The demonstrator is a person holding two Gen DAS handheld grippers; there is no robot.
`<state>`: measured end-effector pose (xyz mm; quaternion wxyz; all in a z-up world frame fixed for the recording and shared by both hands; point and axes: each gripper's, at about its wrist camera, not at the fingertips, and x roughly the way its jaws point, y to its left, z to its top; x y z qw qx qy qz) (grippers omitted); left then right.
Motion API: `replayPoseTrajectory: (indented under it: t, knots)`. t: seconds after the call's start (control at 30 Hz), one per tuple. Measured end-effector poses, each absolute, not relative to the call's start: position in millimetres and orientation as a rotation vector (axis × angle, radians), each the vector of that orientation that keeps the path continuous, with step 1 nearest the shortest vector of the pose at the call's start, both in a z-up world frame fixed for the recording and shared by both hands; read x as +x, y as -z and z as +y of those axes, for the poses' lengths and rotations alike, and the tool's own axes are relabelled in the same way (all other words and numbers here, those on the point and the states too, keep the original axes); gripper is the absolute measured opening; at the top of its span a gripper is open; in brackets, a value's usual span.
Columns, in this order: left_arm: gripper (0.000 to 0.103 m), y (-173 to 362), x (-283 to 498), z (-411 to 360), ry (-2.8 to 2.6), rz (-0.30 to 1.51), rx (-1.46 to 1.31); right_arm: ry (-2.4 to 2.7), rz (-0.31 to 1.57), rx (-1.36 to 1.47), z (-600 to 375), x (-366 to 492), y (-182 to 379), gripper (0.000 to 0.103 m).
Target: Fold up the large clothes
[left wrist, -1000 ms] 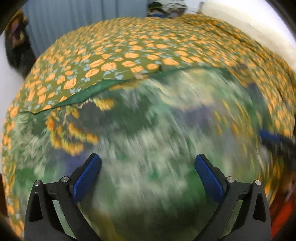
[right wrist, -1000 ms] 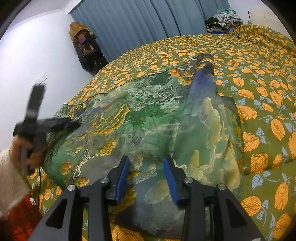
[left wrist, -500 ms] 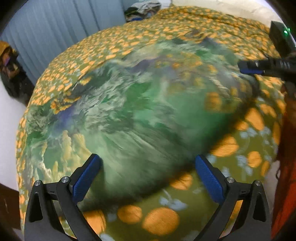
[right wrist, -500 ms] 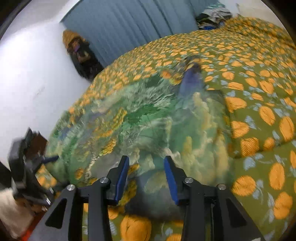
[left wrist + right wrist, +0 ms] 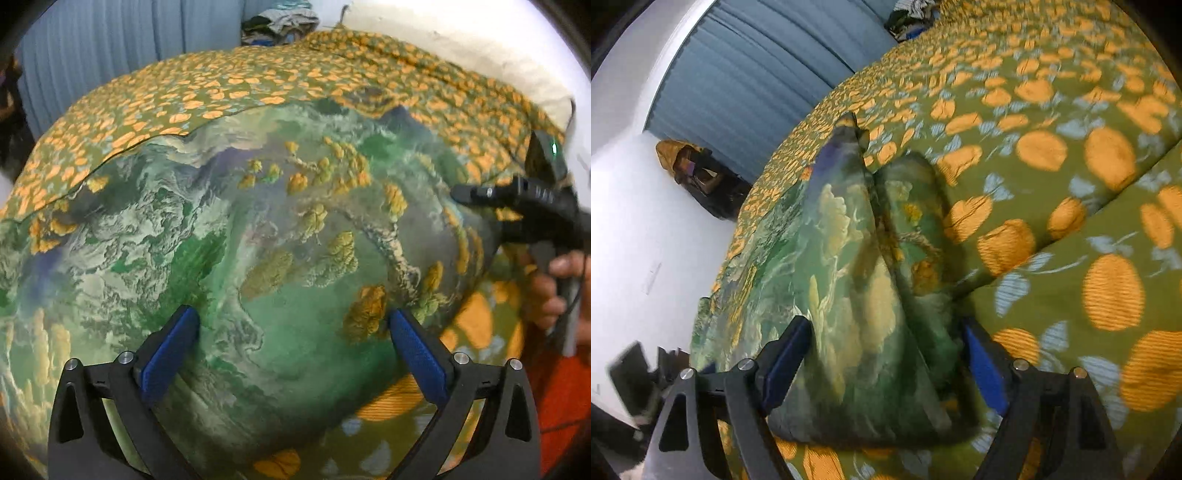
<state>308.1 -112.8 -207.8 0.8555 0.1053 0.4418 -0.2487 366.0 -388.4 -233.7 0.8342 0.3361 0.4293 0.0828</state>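
Right gripper releases the folded edge; garment lies doubled on the bed.

A second ago the right gripper (image 5: 882, 363) was pinched nearly closed on the near edge of the green printed garment (image 5: 280, 236); its jaws are now opening, and the cloth sits loosely between the blue pads (image 5: 982, 365) with no visible pinch. In the right wrist view the garment's right side forms a raised doubled ridge running toward the far end, which suggests one fold is laid and the cloth is being let go. The left gripper (image 5: 291, 354) is spread wide above the garment's near middle, holding nothing, as it was a second ago. The garment rests on the orange-patterned bedspread (image 5: 229, 85), near the bed's near edge. Further folds probably remain.
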Motion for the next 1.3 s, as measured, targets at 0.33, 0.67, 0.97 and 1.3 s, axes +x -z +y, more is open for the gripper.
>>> replayPoseTrajectory:
  t: [0.33, 0.67, 0.97, 1.3]
  knots:
    - [0.101, 144.0, 316.9, -97.9, 0.553, 0.945, 0.111, -0.269, 0.811, 0.599, -373.6, 339.9, 189.2, 0.035]
    - [0.101, 53.4, 340.3, -158.7, 0.833, 1.048, 0.052, -0.319, 0.576, 0.071, -266.9, 302.9, 97.8, 0.035]
    - [0.047, 75.5, 333.3, -166.7, 0.595, 1.127, 0.408, -0.473, 0.408, -0.298, -164.1, 259.3, 78.6, 0.034]
    - [0.03, 59.9, 368.1, -35.1, 0.589, 1.119, 0.111, -0.631, 0.483, 0.044, -214.7, 262.7, 62.6, 0.063]
